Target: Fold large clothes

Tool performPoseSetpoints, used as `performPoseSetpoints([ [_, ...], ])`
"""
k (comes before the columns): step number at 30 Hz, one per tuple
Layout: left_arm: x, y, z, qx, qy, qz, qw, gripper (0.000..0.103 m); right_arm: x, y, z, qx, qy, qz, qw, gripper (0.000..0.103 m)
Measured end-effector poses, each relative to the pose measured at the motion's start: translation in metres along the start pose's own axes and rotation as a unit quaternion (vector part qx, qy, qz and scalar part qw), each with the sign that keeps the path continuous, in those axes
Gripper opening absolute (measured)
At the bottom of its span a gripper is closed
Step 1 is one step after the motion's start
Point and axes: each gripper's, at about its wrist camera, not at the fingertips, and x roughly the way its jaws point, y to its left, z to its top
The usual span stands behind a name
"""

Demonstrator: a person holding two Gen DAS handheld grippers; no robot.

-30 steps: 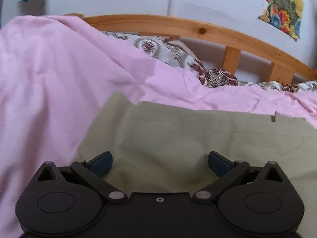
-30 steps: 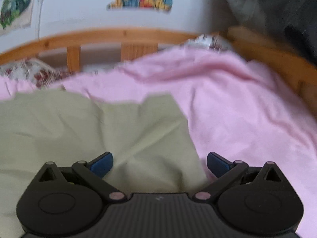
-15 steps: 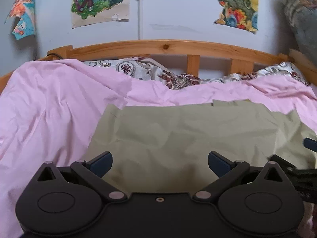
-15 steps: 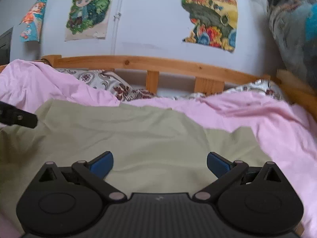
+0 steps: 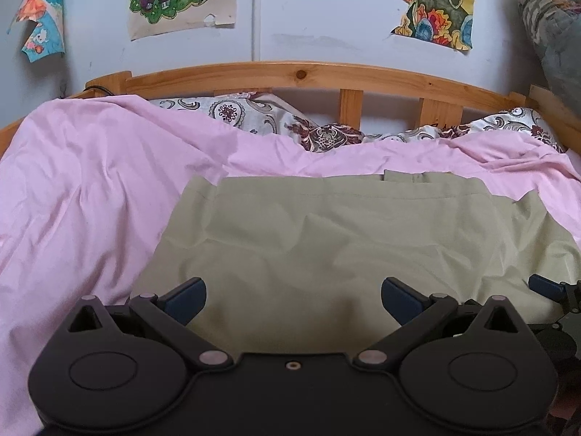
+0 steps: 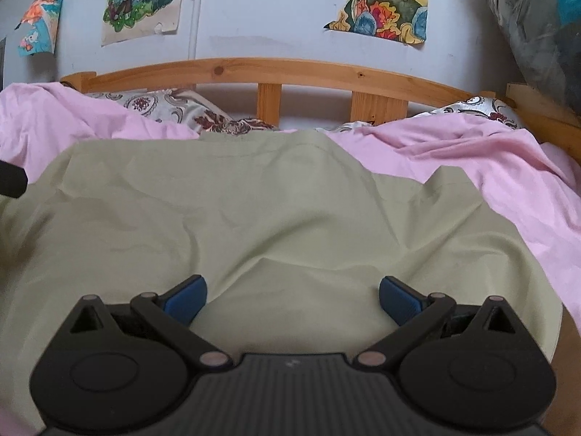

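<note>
Olive-green cloth garment (image 5: pixel 326 239) lies spread flat on the pink bedsheet (image 5: pixel 83 189), likely for folding; left gripper (image 5: pixel 293 299) and right gripper (image 6: pixel 292 298) hover over its near edge, jaws wide, empty.

light: soft, even daylight, fairly dim | shadows: faint, in the cloth (image 6: pixel 290 210) creases | focus: sharp, no motion blur | distortion: fisheye bends the headboard (image 5: pixel 301 72), corners dark

Left gripper (image 5: pixel 293 299): matte black body, round discs, silver pivot pins, blue fingertips (image 5: pixel 186 297). Right gripper (image 6: pixel 292 298): same, ribbed grey centre plate.
</note>
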Motion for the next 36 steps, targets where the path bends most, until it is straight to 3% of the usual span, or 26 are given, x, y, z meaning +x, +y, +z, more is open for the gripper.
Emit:
performPoseSetpoints([
  [8,-0.001,0.015,-0.013,-0.009,0.016,0.027,0.9995,0.102,-0.008,-0.004,0.006,0.01,-0.001,0.006,1.0,0.103],
  [13,-0.028,0.068,-0.044,-0.019,-0.026,0.092,0.9953,0.102,-0.042,-0.012,0.011,0.02,-0.02,0.035,0.999,0.103],
  [17,-0.029,0.108,-0.061,-0.059,0.022,0.085,0.9943,0.102,-0.05,-0.009,0.007,0.004,-0.016,0.047,0.999,0.103],
  [19,-0.024,0.122,-0.066,-0.094,0.051,0.053,0.9929,0.102,-0.047,-0.008,0.003,0.004,-0.017,0.041,0.999,0.103],
  [21,-0.018,0.13,-0.069,-0.125,0.06,0.019,0.9901,0.102,-0.041,-0.008,0.002,0.014,-0.011,0.034,0.999,0.103],
  [26,-0.006,0.135,-0.066,-0.163,0.069,0.006,0.9843,0.102,-0.035,-0.004,0.013,0.027,-0.039,0.022,0.999,0.103],
  [32,0.005,0.127,-0.068,-0.155,0.09,0.018,0.9837,0.09,-0.008,0.018,0.033,-0.003,-0.043,0.014,0.999,0.103],
  [36,0.002,0.127,-0.07,-0.159,0.082,0.02,0.9837,0.088,0.013,0.033,0.016,-0.046,-0.032,-0.007,0.998,0.103],
])
